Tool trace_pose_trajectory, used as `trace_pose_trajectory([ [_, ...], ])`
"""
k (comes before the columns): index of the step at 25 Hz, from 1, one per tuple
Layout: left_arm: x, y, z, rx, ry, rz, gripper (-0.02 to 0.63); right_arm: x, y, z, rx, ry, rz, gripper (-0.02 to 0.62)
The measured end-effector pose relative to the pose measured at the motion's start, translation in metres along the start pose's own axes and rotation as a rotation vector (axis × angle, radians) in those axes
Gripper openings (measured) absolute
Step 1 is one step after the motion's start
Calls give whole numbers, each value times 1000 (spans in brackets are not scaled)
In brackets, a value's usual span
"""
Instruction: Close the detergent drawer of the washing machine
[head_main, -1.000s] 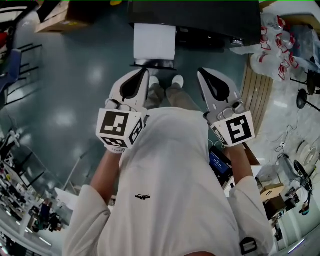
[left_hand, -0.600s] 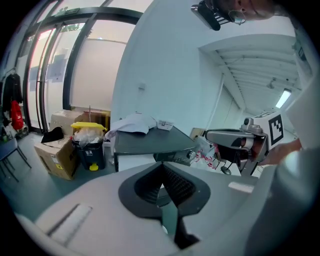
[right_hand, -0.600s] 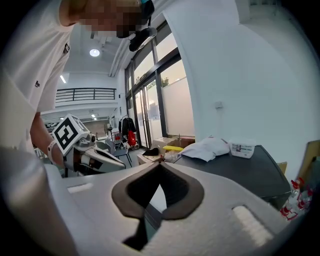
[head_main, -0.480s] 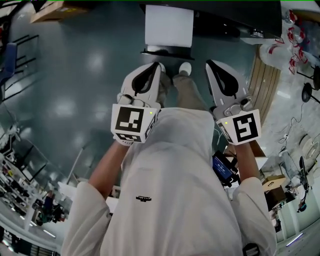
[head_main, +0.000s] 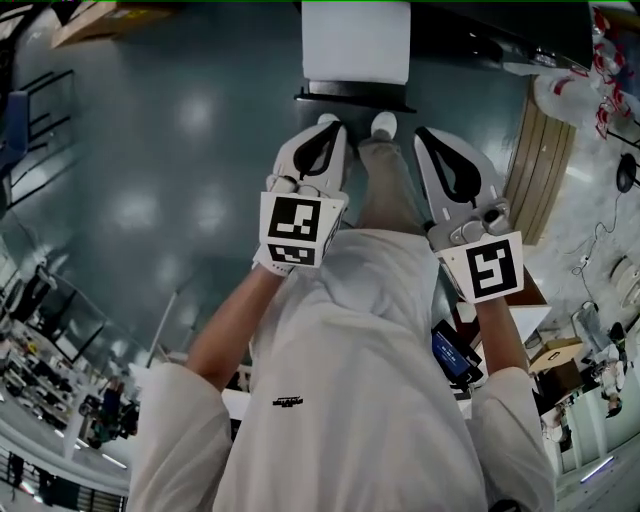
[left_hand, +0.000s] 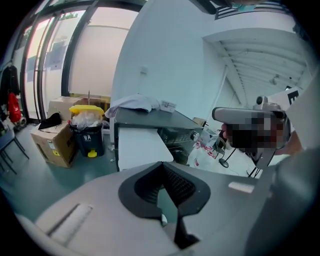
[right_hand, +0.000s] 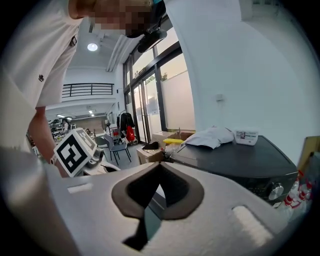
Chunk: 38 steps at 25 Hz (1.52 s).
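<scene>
The washing machine (head_main: 480, 28) stands straight ahead, dark on top with a white front panel (head_main: 355, 40). It also shows in the left gripper view (left_hand: 142, 147) and the right gripper view (right_hand: 240, 160). I cannot pick out its detergent drawer in any view. My left gripper (head_main: 330, 128) and right gripper (head_main: 428, 135) are held side by side at waist height, pointing at the machine and short of it. Both are shut with nothing between the jaws, as the left gripper (left_hand: 161, 165) and right gripper (right_hand: 160, 165) show in their own views.
A crumpled cloth (left_hand: 135, 103) and a small white container (right_hand: 245, 136) lie on the machine's top. A black bin with a yellow bag (left_hand: 87, 132) and a cardboard box (left_hand: 52, 145) stand to its left. A wooden pallet (head_main: 540, 160) and plastic bags (head_main: 590, 70) lie at its right.
The person has stepped closer to the machine, and its white panel has slid towards the top of the head view. Both grippers moved forward with the person and stayed shut.
</scene>
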<state>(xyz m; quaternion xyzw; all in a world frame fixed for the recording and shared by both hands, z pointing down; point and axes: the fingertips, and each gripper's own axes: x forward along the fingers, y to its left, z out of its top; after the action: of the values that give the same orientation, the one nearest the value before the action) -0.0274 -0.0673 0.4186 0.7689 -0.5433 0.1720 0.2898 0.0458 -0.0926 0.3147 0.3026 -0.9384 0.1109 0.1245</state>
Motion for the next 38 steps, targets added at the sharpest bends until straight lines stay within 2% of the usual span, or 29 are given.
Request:
trace_pose_trajectory([
  [8,41,7,-32,-37,54,12,18,4,-14,-30,31,33,-1,2],
  [17,64,11,-53,-67,98,15,18,9,-15,-51,53,51,3,2],
  [30,81,10,-52,-47,42,45,18,7,-27,-69,67,89,-15,2],
  [38,76,8,-53,-94,54,37,18,11,-34,-72,126,92,-26,2],
])
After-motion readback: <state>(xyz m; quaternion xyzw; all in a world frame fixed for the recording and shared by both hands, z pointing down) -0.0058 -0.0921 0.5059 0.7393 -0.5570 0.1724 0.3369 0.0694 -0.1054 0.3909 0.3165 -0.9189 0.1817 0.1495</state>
